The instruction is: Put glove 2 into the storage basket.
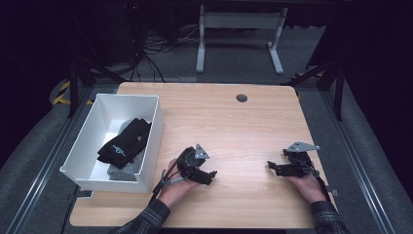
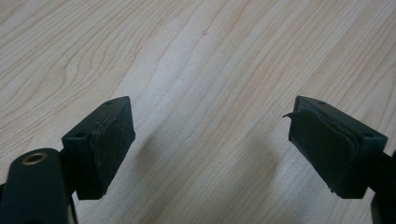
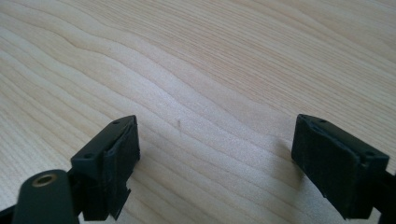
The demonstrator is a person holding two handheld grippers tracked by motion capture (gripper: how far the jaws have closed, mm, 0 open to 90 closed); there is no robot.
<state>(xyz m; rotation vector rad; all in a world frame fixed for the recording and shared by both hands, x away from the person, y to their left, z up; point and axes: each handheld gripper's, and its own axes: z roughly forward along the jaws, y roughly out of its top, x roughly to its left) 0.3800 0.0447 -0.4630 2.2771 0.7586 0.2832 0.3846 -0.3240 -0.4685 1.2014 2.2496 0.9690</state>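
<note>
Now, your scene:
Left gripper: you rest it on the wood table, jaws wide apart, holding nothing.
Right gripper: it is also low on the table, jaws wide apart, holding nothing.
Black socks: inside the white box, beside your left gripper.

Left gripper sat low over the table, jaws wide apart with nothing between them, just bare light wood grain. Left pad looked flat and intact; right pad had its top corner peeling up off the jaw. Brass-coloured screw hole showed at bottom left. Faint shadows lay on the wood beside both jaws.
</note>
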